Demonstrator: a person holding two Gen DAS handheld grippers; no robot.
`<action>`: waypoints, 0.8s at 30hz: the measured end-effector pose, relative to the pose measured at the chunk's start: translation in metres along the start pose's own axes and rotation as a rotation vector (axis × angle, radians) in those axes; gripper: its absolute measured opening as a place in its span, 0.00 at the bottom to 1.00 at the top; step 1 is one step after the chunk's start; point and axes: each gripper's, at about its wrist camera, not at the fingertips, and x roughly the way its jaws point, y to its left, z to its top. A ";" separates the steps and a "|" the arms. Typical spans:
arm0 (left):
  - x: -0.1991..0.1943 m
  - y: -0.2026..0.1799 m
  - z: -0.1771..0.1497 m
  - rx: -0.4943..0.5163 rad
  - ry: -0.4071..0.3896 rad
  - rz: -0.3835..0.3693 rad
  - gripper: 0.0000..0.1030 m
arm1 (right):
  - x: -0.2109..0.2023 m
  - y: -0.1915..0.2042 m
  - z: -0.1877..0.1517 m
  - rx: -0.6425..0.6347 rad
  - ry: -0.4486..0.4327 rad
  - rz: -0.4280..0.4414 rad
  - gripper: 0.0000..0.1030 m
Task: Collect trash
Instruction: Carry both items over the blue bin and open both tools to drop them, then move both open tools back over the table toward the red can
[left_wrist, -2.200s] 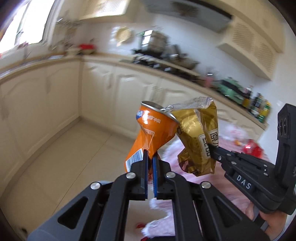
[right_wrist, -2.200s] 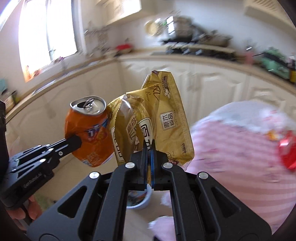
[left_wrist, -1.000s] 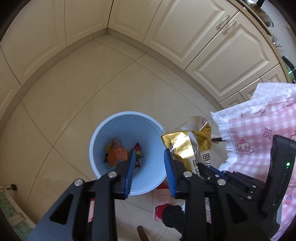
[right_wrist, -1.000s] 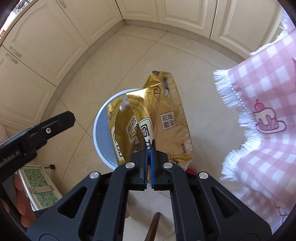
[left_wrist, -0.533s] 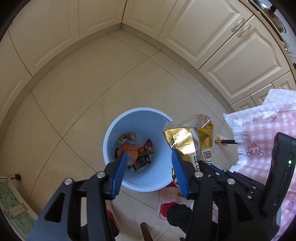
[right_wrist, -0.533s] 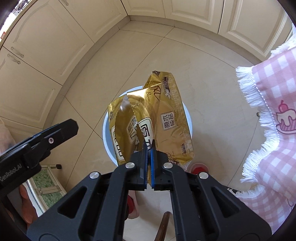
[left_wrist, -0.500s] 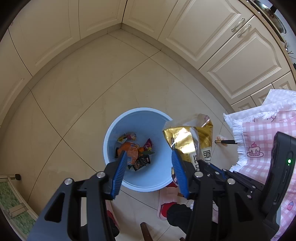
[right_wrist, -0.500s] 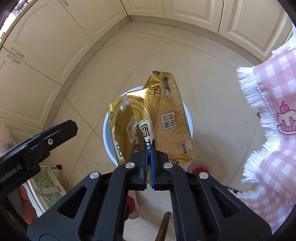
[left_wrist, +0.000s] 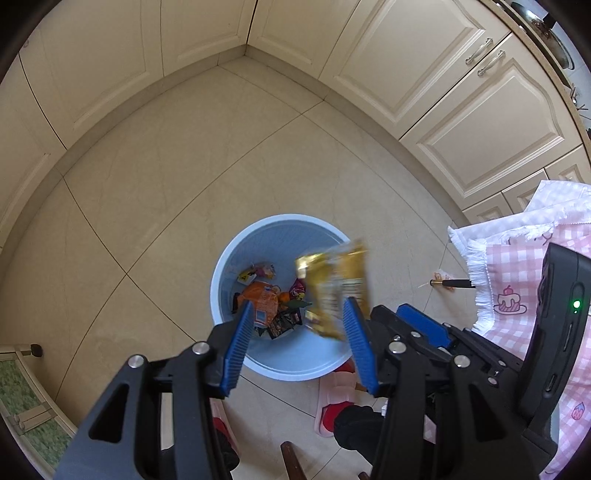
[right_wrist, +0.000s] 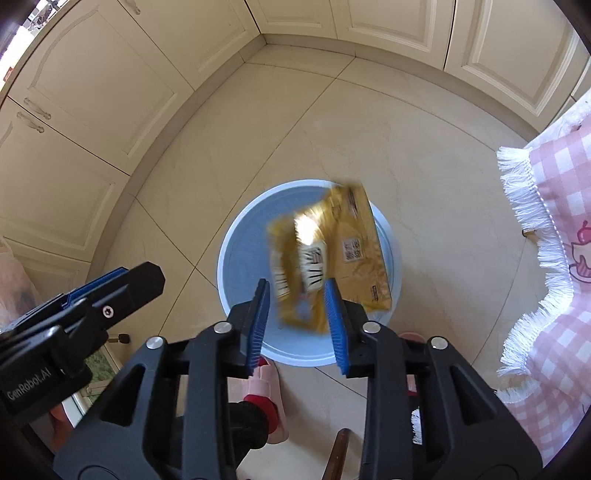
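A: What is the gold snack bag at centre frame made of?

B: Shiny foil-like film, creased, glinting where light hits. The pale blue bin under it looks like smooth matt plastic.

A: And the floor?

B: Beige tiles with a soft sheen and thin grout lines. The cabinet doors along the top are cream, satin-painted, with metal handles.

A: At the right edge?

B: A pink checked tablecloth, woven cloth with a white fringe. The gripper fingers are matt black plastic with ribbed blue pads.
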 end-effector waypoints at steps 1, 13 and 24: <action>0.000 0.000 0.000 0.000 0.001 0.000 0.48 | 0.000 0.002 0.001 0.000 0.000 0.001 0.30; -0.003 -0.005 -0.004 -0.002 -0.009 -0.005 0.48 | -0.038 0.012 -0.001 -0.043 -0.071 -0.063 0.38; -0.102 -0.041 -0.031 0.049 -0.225 -0.014 0.48 | -0.177 0.039 -0.032 -0.200 -0.310 -0.193 0.40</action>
